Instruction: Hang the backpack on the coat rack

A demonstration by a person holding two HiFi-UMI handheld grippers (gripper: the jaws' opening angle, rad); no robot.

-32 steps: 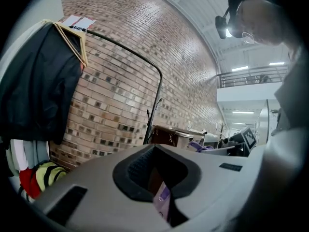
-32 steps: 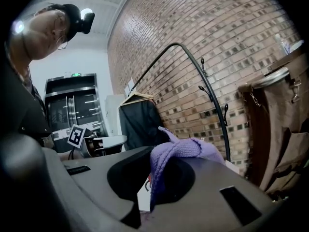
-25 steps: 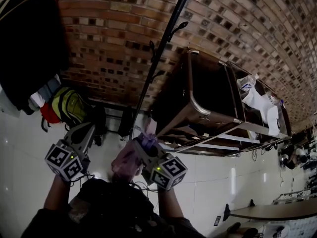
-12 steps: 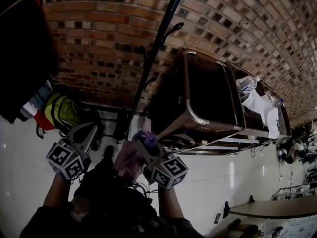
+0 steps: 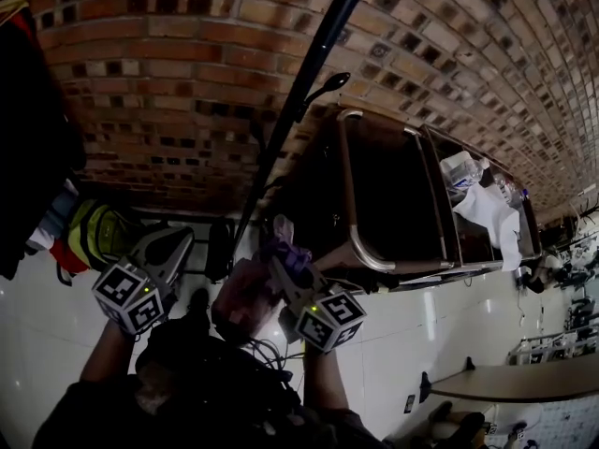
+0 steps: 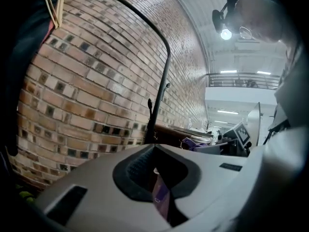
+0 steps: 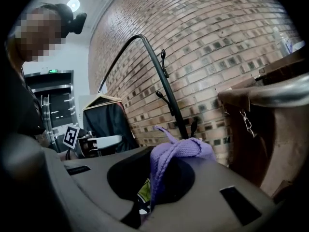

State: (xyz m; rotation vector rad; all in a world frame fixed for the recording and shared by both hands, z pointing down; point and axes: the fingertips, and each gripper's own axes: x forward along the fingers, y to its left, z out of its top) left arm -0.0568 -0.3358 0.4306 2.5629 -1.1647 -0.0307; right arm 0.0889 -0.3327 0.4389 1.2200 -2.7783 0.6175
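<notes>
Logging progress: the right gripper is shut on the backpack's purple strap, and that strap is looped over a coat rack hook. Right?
No. The right gripper is shut on the purple strap, but the strap is on no hook: the right gripper view shows the coat rack standing apart, beyond it.

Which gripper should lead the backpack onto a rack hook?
Right, probably. The right gripper is shut on the purple strap loop, which stands clear above its jaws, with the coat rack straight ahead. The left gripper pinches only a flat strap.

No readable text, label, brand, number or sign in view.
</notes>
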